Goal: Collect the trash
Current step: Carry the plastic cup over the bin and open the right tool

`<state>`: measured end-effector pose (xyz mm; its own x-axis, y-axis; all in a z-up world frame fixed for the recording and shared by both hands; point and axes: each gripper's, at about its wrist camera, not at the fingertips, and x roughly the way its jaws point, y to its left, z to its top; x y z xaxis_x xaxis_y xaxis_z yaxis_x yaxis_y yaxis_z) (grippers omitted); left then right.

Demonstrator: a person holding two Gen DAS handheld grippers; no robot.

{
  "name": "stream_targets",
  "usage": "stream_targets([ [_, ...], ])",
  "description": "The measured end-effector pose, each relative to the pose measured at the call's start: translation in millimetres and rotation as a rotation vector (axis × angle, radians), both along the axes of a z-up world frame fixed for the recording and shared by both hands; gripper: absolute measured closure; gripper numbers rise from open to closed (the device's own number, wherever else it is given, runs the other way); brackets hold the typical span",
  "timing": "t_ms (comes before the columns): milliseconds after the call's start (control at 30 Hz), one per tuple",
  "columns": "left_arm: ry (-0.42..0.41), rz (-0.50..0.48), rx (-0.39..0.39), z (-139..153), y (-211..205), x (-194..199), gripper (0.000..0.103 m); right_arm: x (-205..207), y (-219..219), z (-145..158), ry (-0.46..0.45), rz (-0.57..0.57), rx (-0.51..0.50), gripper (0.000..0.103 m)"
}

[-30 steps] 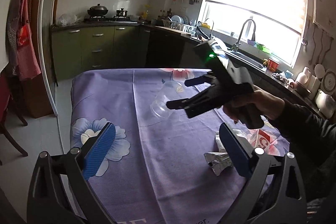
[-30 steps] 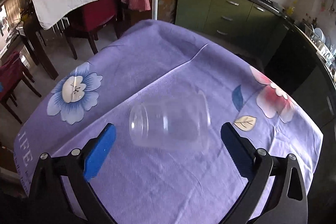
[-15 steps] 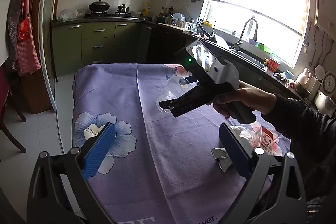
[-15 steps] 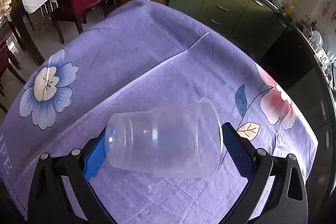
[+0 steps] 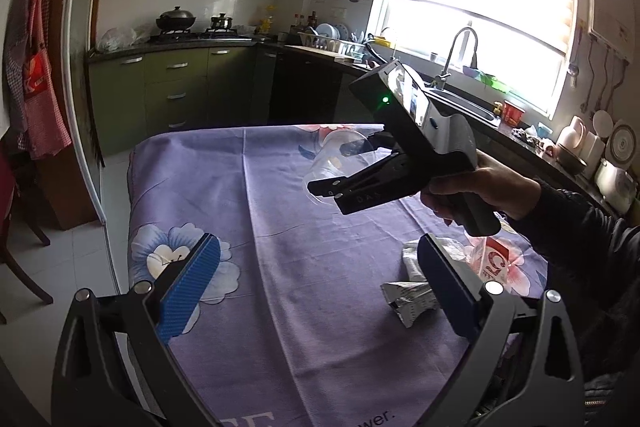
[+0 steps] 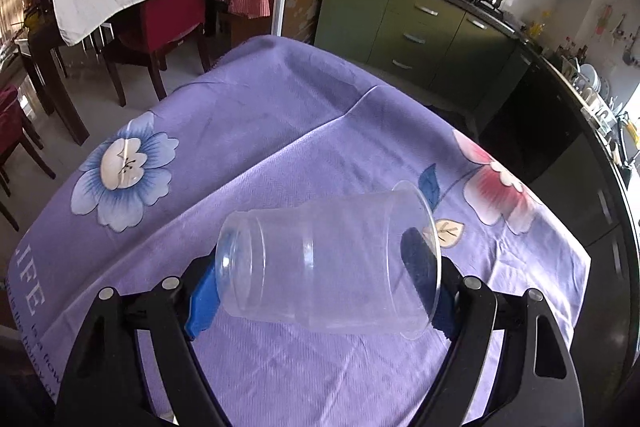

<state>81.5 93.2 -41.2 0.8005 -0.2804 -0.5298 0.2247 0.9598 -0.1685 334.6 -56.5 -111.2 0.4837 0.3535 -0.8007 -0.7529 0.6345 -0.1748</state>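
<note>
A clear plastic cup (image 6: pixel 320 267) lies on its side between the blue pads of my right gripper (image 6: pixel 320 287), which is shut on it and holds it above the purple flowered tablecloth (image 6: pixel 280 131). In the left wrist view the same cup (image 5: pixel 332 163) shows in the right gripper (image 5: pixel 340 171), lifted over the table's middle. My left gripper (image 5: pixel 316 291) is open and empty near the table's front edge. A crumpled silver wrapper (image 5: pixel 408 301) and a red and white carton (image 5: pixel 496 263) lie on the cloth by its right finger.
Green kitchen cabinets (image 5: pixel 176 95) and a stove stand beyond the table's far end. A counter with a sink (image 5: pixel 460 91) runs along the right under the window. Dark chairs (image 6: pixel 160 27) and a second table stand to the left.
My right gripper has closed on the cup and lifted it off the cloth. The left gripper has stayed open and shifted slightly.
</note>
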Motion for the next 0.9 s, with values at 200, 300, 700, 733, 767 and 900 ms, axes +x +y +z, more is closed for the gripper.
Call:
stream_targets([
  [200,-0.014,-0.032,0.019,9,-22,-4,0.009,-25,-32,17,-0.028,-0.014,0.034,0.022],
  [300,-0.02,-0.052,0.026,13,-34,-6,0.009,-36,-52,24,-0.037,-0.025,0.053,0.022],
  [700,-0.036,-0.161,0.054,25,-98,-3,0.009,-62,-195,54,-0.102,-0.211,0.097,0.022],
  [733,-0.035,-0.176,0.051,25,-106,-1,0.009,-61,-211,54,-0.104,-0.244,0.095,0.022],
  [767,-0.034,-0.189,0.051,24,-112,1,0.009,-57,-235,54,-0.099,-0.293,0.094,0.022],
  [900,-0.023,-0.238,0.057,21,-138,10,0.009,-41,-312,45,-0.081,-0.461,0.079,0.022],
])
